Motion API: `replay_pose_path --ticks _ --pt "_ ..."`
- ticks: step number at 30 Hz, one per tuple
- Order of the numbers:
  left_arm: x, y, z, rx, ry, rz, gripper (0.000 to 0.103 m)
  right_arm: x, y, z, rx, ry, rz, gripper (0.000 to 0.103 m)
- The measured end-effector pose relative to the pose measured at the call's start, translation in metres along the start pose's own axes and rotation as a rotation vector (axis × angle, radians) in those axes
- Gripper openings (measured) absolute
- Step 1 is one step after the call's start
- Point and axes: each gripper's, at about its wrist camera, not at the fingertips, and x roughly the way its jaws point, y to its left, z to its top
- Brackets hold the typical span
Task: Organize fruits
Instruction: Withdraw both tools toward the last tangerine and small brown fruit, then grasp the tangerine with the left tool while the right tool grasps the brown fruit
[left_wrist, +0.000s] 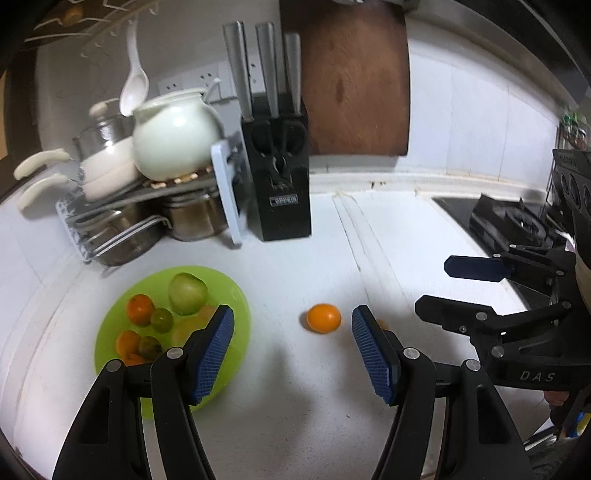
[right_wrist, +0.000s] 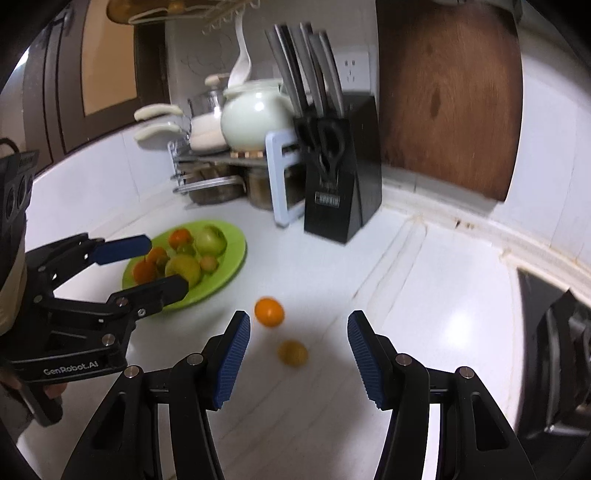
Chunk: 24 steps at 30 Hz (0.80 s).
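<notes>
Two small round orange fruits (right_wrist: 269, 312) (right_wrist: 293, 353) are lying on the white countertop (right_wrist: 424, 295) beside the round green plastic plate (right_wrist: 232, 254) of fruit, though the left wrist view is showing only one clearly. Both the left gripper (left_wrist: 292, 354) and right gripper (right_wrist: 298, 360) are standing apart, holding nothing and pointing down toward the loose fruits, whose long axis I cannot tell.

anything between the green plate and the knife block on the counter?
No: bare white countertop separates the green plate from the knife block, clearest in the right wrist view; the loose orange lies nearer the grippers.
</notes>
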Motion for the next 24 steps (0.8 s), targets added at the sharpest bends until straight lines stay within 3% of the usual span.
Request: replay_pose_path --ticks 11,24 --pt "0.052 -0.002 -0.01 0.107 0.088 -0.09 0.066 0.04 0.0 -0.017 0.018 0.094 0.016 0.056" --pt "0.097 -0.006 -0.004 0.088 0.159 -0.177 0.061 0.072 -0.005 -0.024 0.045 0.167 0.058 0.039"
